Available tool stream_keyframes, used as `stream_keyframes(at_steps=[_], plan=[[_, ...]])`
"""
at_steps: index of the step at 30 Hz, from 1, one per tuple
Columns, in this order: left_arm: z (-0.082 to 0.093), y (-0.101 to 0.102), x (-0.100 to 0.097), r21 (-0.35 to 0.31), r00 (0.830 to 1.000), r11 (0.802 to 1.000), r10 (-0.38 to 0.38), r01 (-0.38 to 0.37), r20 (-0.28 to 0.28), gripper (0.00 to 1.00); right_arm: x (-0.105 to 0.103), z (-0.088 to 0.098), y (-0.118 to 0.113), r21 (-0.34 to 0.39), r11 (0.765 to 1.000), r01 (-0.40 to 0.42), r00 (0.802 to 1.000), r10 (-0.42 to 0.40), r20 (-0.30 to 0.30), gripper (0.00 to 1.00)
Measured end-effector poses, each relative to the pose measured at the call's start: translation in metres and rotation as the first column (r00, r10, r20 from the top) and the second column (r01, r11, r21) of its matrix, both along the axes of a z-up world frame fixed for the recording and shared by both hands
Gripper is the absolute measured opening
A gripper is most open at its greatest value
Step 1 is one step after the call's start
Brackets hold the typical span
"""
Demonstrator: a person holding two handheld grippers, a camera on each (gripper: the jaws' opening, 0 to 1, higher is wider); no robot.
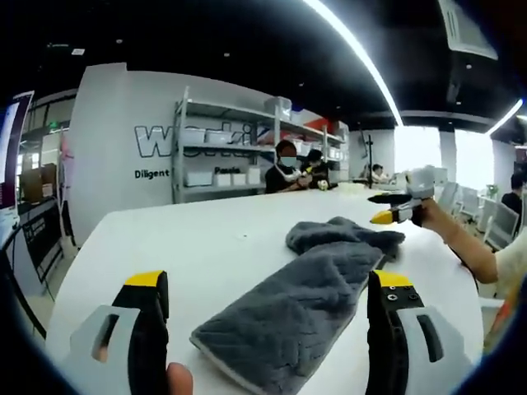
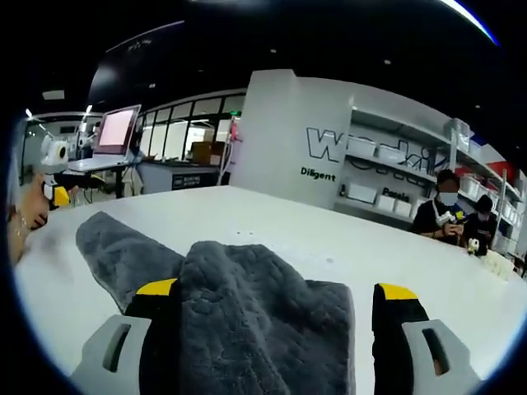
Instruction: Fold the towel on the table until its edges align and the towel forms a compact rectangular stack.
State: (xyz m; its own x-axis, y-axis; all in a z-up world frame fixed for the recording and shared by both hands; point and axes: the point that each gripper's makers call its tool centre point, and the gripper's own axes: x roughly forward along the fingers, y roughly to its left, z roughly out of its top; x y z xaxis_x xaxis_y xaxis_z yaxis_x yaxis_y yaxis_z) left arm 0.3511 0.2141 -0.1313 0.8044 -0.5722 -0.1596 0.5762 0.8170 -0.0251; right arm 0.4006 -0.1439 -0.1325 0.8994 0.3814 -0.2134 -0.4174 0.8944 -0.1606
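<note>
A grey towel [image 1: 288, 309] lies folded lengthwise on the white table [image 1: 189, 247], with its far end bunched up [image 1: 342, 233]. My left gripper [image 1: 269, 280] is open, and the towel's near end lies between its yellow-tipped jaws. At the towel's far end a hand holds my right gripper [image 1: 380, 208] just above the cloth. In the right gripper view the towel [image 2: 247, 304] rises in a thick fold between the open jaws of my right gripper [image 2: 277, 288] and overlaps the left jaw. The left gripper [image 2: 56, 195] and a hand [image 2: 23, 216] show at the left edge.
Bare white tabletop [image 2: 329, 239] spreads around the towel, with its left edge [image 1: 74, 263] close by. Beyond it stand white shelves with bins [image 1: 230, 152], a lettered wall [image 2: 329, 148] and seated people [image 1: 286, 169]. A monitor on a stand [image 2: 117, 132] is behind the left.
</note>
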Motion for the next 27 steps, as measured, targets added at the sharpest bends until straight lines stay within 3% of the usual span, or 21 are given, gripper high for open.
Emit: stream_keyframes(at_steps=[5, 12, 20, 24, 27], plan=[[0.002, -0.007, -0.001, 0.015, 1.000, 1.000, -0.003, 0.003, 0.009, 0.99, 0.003, 0.014, 0.002, 0.016, 1.000, -0.020, 1.000, 0.020, 0.024, 0.99], [-0.006, -0.010, -0.001, 0.033, 1.000, 0.999, -0.009, 0.009, -0.019, 0.99, 0.016, 0.029, 0.003, 0.042, 0.998, -0.046, 0.999, 0.045, 0.022, 0.98], [-0.008, -0.008, -0.002, 0.041, 1.000, 0.999, -0.002, 0.003, -0.023, 0.99, 0.037, 0.075, -0.002, 0.006, 0.999, -0.040, 0.997, 0.040, 0.067, 0.98], [-0.012, -0.004, -0.003, 0.053, 0.999, 0.999, 0.011, -0.009, -0.033, 0.99, 0.044, 0.093, 0.000, 0.096, 0.994, -0.058, 0.995, 0.050, 0.083, 0.97], [-0.015, -0.001, -0.003, 0.061, 0.999, 0.998, 0.019, -0.016, -0.040, 0.99, 0.051, 0.096, -0.006, 0.159, 0.986, -0.042, 0.997, 0.030, 0.072, 0.95]])
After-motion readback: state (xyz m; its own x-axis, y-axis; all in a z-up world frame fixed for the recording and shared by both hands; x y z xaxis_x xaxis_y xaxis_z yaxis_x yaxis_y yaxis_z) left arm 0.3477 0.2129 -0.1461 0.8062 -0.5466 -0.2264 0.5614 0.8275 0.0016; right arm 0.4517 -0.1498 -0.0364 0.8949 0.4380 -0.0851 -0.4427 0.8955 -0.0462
